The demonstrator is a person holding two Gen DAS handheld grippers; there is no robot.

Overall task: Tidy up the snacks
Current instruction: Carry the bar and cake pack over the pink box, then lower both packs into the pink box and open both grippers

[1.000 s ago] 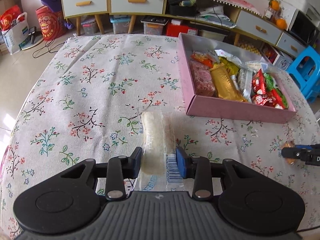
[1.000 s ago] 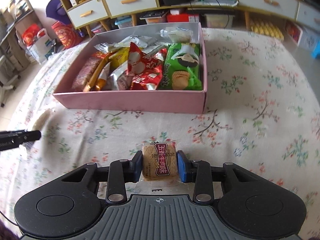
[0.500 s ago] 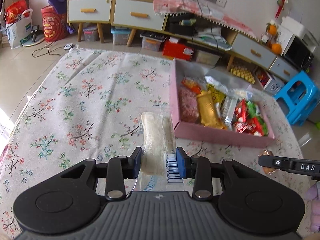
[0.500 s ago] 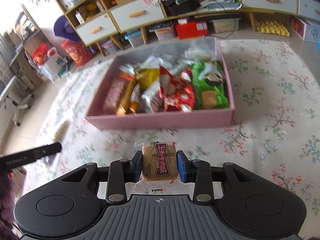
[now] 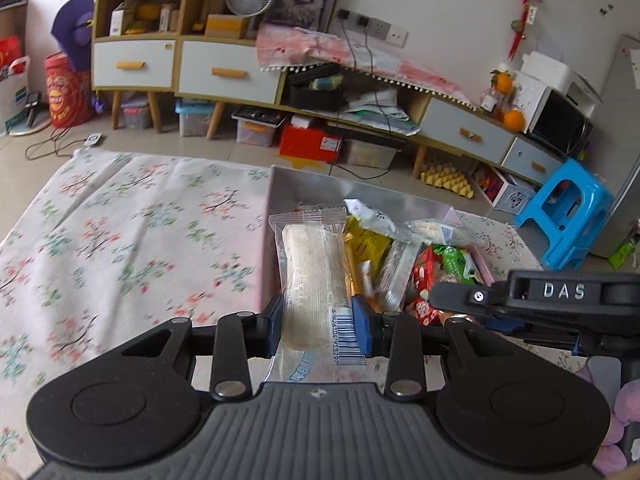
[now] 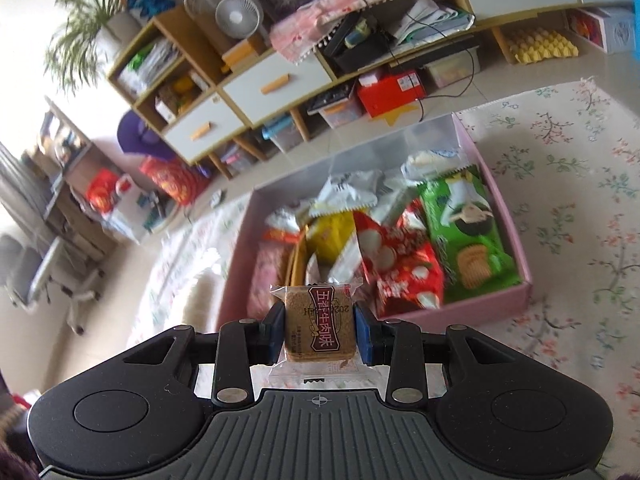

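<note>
My left gripper is shut on a long pale wafer bar in clear wrap, held in the air over the left end of the pink snack box. My right gripper is shut on a small square brown biscuit pack with a red label, held above the near left part of the same box. The box holds several snack packs, among them a green cracker bag and a red bag. The right gripper also shows in the left wrist view, close beside the left one.
The box sits on a table with a floral cloth. Behind the table are a low cabinet with drawers, storage bins on the floor, a blue stool and an office chair.
Both grippers have lifted their snacks off the table and carried them up over the pink box. The two grippers have come close together.
</note>
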